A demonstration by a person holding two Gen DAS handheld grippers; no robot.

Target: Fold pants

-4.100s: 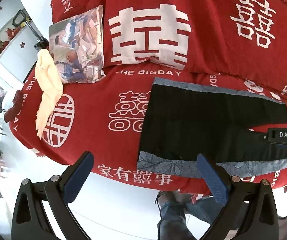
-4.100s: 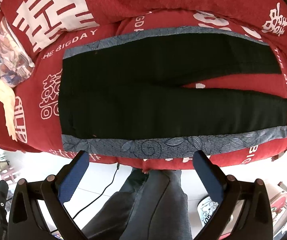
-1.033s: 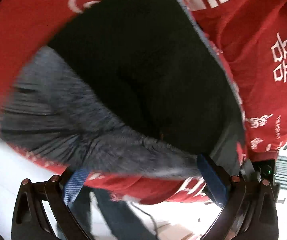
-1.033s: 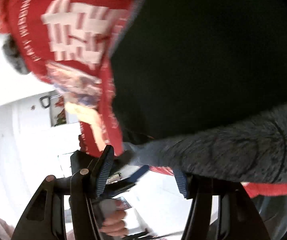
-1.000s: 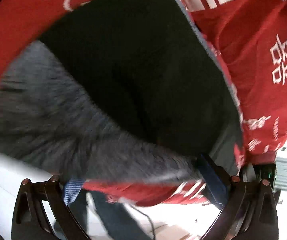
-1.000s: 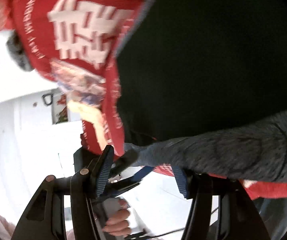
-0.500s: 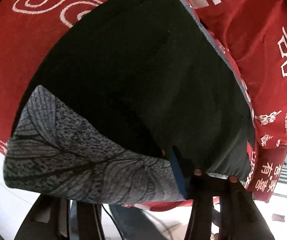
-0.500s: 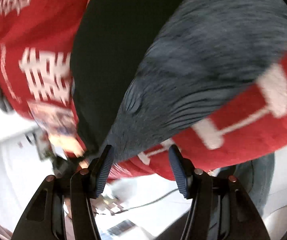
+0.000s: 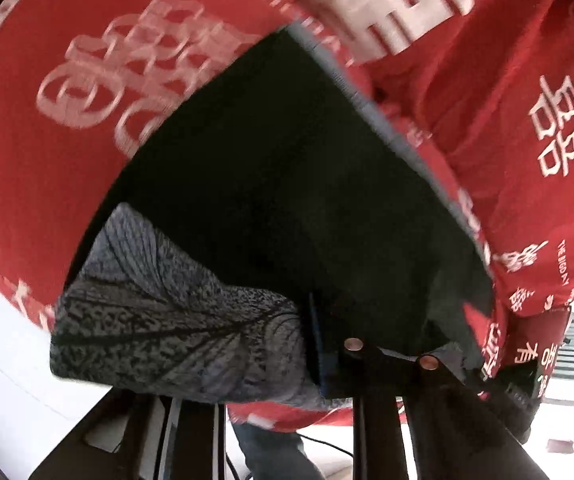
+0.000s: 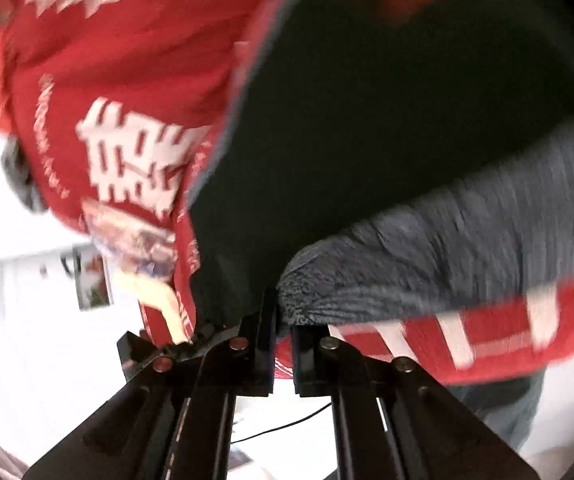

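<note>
1. Early in the fold, by the look of it: pants lying mostly flat on the red cover, only the near grey trim picked up off the edge.
2. Left gripper clenched on the trim at about 6 o'clock in the left view; one blue pad showing against the cloth, the other hidden under it.
3. Right gripper likewise clamped tight on the trim's corner at 6 o'clock in the right view, cloth bunched between the pads.
4. Left to do, judging from the task: carrying the held edge over to the far trim, laying one leg on the other, then folding across the length. No crease made yet, as far as can be seen.
5. Position: spread across the cover, near edge at its front lip, above the floor.
6. Long axis in the left view: from about 8 o'clock, near the lifted end, toward 4 o'clock, where the dark cloth narrows near the other gripper.
7. In the right view: axis from the gripped corner at 6 o'clock out toward 2 o'clock, much blurred.
8. Waist or hem at either end: cannot be told from these views.
</note>
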